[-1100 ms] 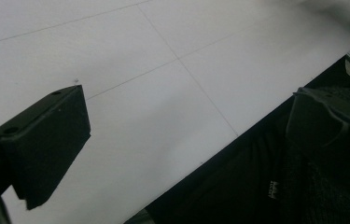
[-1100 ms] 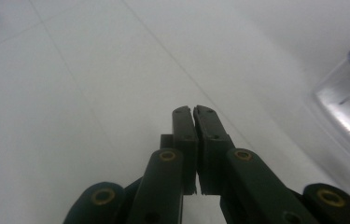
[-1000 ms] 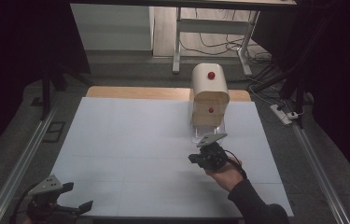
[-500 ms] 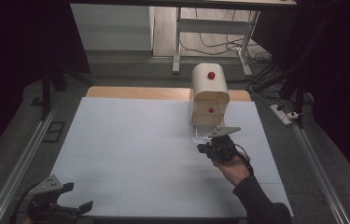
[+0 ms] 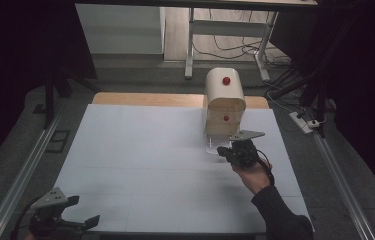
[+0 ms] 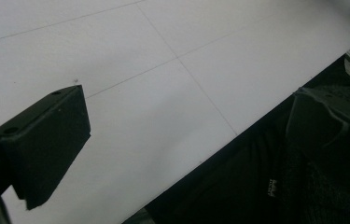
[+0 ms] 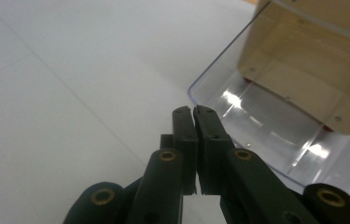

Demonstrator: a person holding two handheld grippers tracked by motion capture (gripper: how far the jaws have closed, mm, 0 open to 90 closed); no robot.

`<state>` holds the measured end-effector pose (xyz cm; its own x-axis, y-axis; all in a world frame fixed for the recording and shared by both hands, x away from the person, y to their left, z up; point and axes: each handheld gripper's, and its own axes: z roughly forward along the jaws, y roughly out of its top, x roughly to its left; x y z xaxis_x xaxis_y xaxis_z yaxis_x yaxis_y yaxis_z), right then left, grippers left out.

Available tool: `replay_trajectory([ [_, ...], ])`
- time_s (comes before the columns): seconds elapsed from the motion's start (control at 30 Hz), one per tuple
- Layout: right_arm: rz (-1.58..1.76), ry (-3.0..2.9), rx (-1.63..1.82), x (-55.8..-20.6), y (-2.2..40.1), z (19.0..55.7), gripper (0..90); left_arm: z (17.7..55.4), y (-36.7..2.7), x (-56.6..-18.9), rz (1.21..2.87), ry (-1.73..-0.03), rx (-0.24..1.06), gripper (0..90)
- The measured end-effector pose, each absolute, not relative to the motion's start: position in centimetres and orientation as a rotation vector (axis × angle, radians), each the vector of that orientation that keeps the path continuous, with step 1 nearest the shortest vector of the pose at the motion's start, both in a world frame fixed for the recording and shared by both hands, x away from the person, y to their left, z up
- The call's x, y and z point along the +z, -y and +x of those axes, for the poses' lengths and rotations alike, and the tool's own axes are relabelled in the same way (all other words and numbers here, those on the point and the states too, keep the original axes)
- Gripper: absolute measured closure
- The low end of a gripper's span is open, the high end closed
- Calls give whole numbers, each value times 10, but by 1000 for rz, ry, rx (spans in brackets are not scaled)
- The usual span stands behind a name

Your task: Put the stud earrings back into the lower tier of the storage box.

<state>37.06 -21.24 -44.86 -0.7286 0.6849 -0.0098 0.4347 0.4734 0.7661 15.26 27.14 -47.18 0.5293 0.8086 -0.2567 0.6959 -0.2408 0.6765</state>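
Box (image 5: 224, 101) seen at far right of white table (image 5: 140, 160), cream, rounded top, red knob on top and front. Clear tray (image 7: 275, 130) set against box front, empty. Right gripper (image 7: 193, 114) held just before tray edge, jaws pressed together, nothing between. Left gripper (image 5: 57, 220) kept at table's near left corner, well apart from box, jaws spread wide, empty.
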Motion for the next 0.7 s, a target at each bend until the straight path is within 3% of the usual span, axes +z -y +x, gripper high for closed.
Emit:
replay_trajectory([
  [0.7, 1023, -2285, 1088, -455, 229, 393, 869, 153, -271, -472, 1997, -1224, 181, 0],
])
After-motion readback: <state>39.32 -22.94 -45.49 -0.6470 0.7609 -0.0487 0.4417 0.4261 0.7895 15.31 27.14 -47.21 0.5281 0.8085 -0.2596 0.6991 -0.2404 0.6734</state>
